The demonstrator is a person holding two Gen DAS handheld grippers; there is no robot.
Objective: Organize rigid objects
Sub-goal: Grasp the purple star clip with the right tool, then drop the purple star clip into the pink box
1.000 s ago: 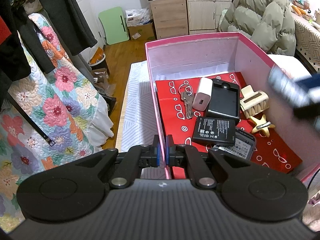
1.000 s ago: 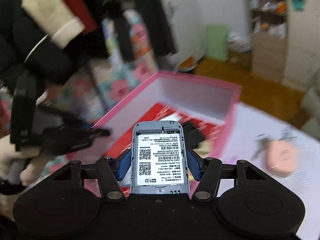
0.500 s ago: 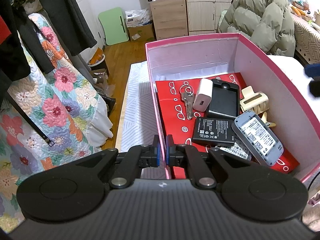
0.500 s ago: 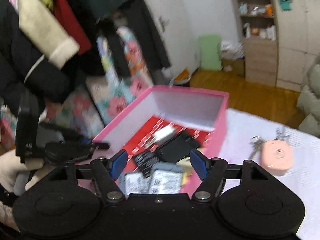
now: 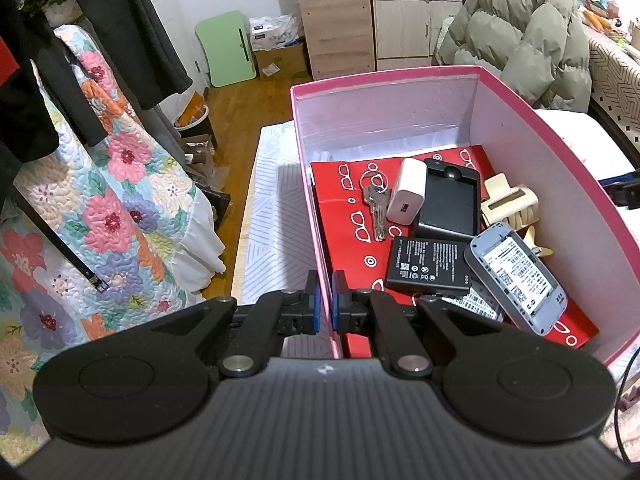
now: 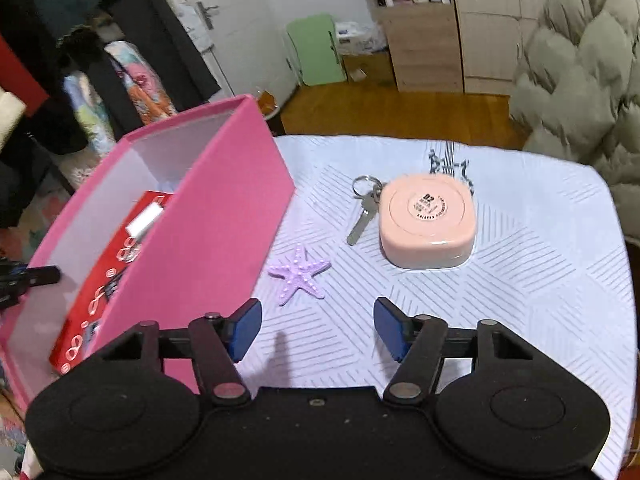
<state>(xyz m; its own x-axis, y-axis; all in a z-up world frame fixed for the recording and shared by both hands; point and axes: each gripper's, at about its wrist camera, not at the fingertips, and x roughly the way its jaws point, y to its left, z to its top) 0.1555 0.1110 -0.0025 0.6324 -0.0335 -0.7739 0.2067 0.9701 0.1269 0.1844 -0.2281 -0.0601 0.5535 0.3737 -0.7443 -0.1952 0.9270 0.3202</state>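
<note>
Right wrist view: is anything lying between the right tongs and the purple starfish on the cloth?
Nothing visible. The starfish lies on bare cloth just ahead of the right tongs, toward their left finger; their jaws are closing with nothing between them. The pink box stands just left of it; key and pink case lie beyond.

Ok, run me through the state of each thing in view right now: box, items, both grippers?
Pink cardboard box: open, no lid, upright.
Left gripper: shut on the box's near wall.
Right gripper: empty, jaws closing, above the cloth.
Grey pocket router: in the box, label up, lying on the other items.
Lilac starfish: on the cloth, outside the box.
Round-cornered pink case: closed, on the cloth.
Silver key: flat beside the case.
</note>
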